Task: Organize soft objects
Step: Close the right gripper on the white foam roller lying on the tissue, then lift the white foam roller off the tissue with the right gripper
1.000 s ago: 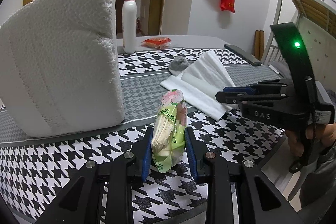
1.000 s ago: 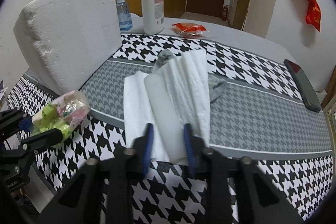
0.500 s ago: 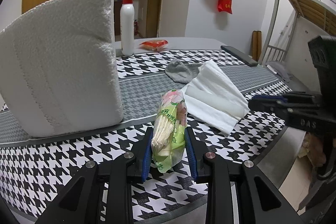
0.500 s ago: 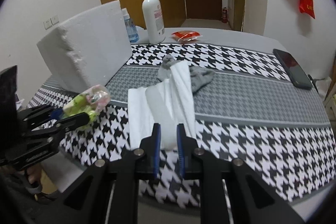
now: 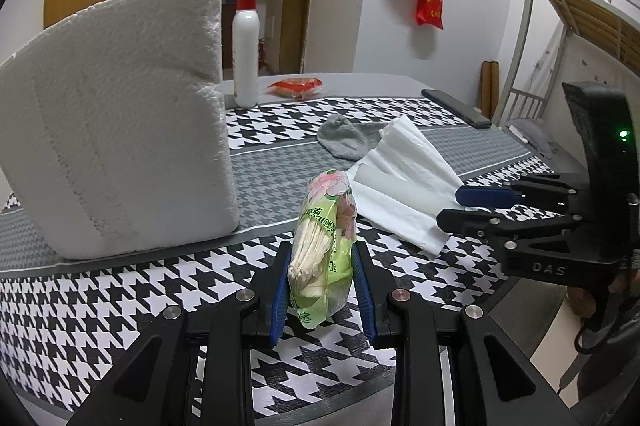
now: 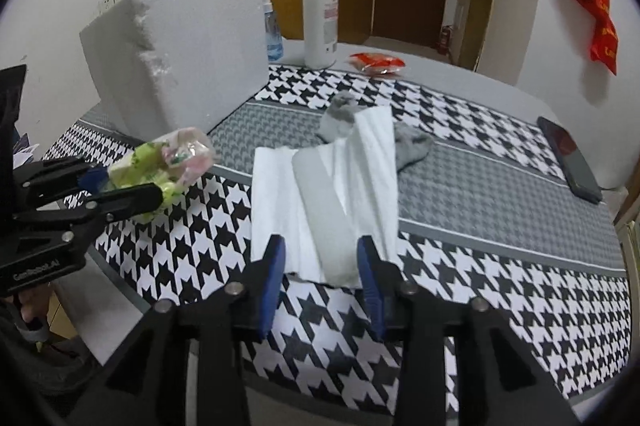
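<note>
My left gripper [image 5: 322,290] is shut on a green flowered tissue pack [image 5: 325,246] and holds it above the near edge of the houndstooth tablecloth [image 5: 120,290]; the pack also shows in the right wrist view [image 6: 164,162]. My right gripper [image 6: 322,274] is open and empty, its fingers at the near end of the white crumpled paper towel [image 6: 324,194]. The paper towel [image 5: 404,182] lies flat with a grey sock [image 6: 412,146] partly under its far end. The right gripper [image 5: 472,206] shows at the right of the left wrist view.
A large white foam block [image 5: 116,130] stands at the left of the table. Behind it are a white pump bottle [image 6: 320,22], a small blue bottle [image 6: 273,34] and a red snack packet [image 6: 376,62]. A dark phone [image 6: 568,158] lies near the right edge.
My right gripper has opened wider and come forward again to the near end of the paper towel. My left gripper still holds the tissue pack in about the same place.
</note>
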A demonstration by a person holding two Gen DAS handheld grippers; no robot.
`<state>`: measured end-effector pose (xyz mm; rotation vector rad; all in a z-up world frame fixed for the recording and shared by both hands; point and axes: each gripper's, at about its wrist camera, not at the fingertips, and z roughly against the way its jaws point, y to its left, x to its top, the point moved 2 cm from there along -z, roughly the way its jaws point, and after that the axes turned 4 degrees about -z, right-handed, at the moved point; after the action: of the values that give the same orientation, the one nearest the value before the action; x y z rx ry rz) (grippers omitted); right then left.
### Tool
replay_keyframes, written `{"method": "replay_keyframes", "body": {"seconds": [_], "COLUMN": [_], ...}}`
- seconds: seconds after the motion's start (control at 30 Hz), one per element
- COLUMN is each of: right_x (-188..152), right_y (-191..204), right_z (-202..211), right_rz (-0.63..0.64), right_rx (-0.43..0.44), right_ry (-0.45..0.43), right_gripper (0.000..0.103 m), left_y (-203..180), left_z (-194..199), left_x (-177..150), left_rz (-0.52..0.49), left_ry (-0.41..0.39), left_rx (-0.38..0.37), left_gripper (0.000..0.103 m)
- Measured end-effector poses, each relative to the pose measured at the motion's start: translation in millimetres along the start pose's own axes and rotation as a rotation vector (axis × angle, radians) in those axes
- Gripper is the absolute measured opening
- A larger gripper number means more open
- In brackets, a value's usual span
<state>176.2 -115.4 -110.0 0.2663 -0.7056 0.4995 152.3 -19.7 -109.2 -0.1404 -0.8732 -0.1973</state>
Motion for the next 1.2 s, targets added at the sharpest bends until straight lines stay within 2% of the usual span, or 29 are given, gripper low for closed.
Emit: {"method": "replay_keyframes", "body": {"seconds": [0.2, 0.33, 0.47, 0.7, 0.8, 0.93, 1.2], "right_x": [0.2, -2.8, -2.6, 6.6, 8.9, 1.9, -30.5], "right_y": [-9.3, -7.8, -8.1, -9.2, -9.7, -13.6, -36.4], "right_z": [-7.6, -13.1, -11.1, 26.3, 43.7, 63.2, 82.4], "right_rz": [-0.017, 0.0, -0.003, -0.047, -0.058, -0.073, -0.16], "right_rx": [-0.012, -0.021, -0.016, 0.046, 0.045, 0.026, -0.048], "right_ry": [0.019, 0.029, 0.024, -0.065, -0.106, -0.137, -0.127], "right_gripper": [0.041, 0.029, 0.021, 0.021, 0.021, 0.021, 0.021], "left_y": [-0.9, -2.1, -3.0, -3.6, -5.9, -8.1, -16.9], "left_z": [-0.8, -1.4, -1.2, 2.2, 4.6, 7.8, 10.8], "left_x": [-0.6, -1.0, -1.0, 0.5, -0.5, -0.4, -0.8], "left_rz": [0.002, -0.001, -0.004, -0.006, -0.011, -0.016, -0.033], "left_ry": [0.002, 0.003, 0.002, -0.006, -0.008, -0.015, -0.022], "left_rx": [0.0, -0.003, -0.002, 0.001, -0.001, -0.007, -0.035], "left_gripper": [0.031, 0.031, 0.031, 0.031, 0.031, 0.031, 0.031]}}
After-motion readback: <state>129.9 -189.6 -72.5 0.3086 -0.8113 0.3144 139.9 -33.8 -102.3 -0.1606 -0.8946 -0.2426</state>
